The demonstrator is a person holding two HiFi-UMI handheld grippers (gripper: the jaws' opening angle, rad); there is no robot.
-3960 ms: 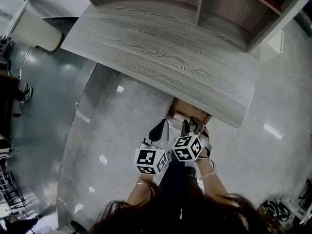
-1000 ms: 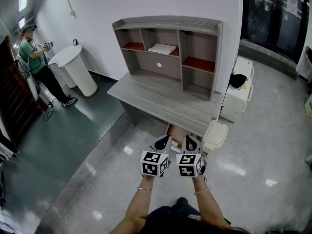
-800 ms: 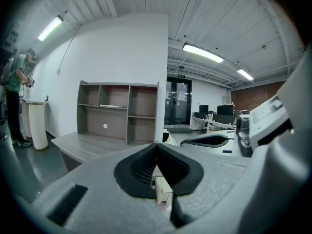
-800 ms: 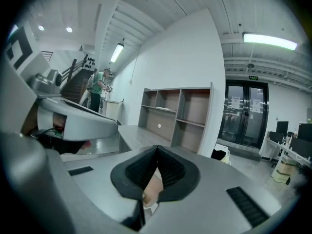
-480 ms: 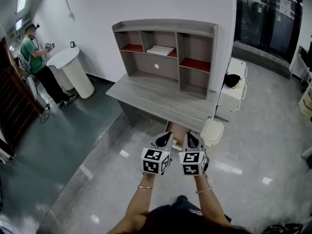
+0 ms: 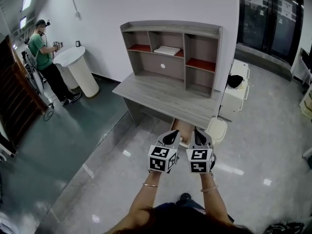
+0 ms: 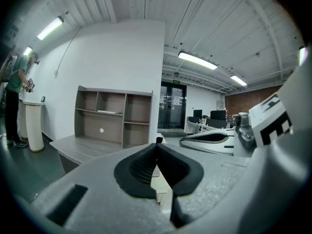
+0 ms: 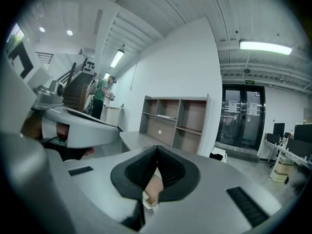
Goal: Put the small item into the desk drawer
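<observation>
A grey wooden desk (image 6: pixel 165 99) with a shelf hutch (image 6: pixel 170 48) stands against the white wall. Below its front edge a tan drawer (image 6: pixel 181 128) is pulled out, and something small and pale lies in it, partly hidden by the grippers. My left gripper (image 6: pixel 170 137) and right gripper (image 6: pixel 197 136) hang side by side in front of the drawer, above the floor. In the left gripper view the left gripper (image 7: pixel 157 145) has its jaws closed tip to tip with nothing between them. The right gripper (image 8: pixel 157 149) stands the same way in the right gripper view.
A white bin (image 6: pixel 217 129) stands right of the drawer, and a white cabinet (image 6: pixel 234 96) with a black thing (image 6: pixel 235 81) on top lies behind it. A person (image 6: pixel 44 52) stands by a round white stand (image 6: pixel 80 69) at far left. Glass doors (image 6: pixel 273 18) are at back right.
Four seconds ago the head was low over the desk with both grippers at the drawer. Since then the view has risen to take in the room, and both grippers have lifted back from the drawer.
</observation>
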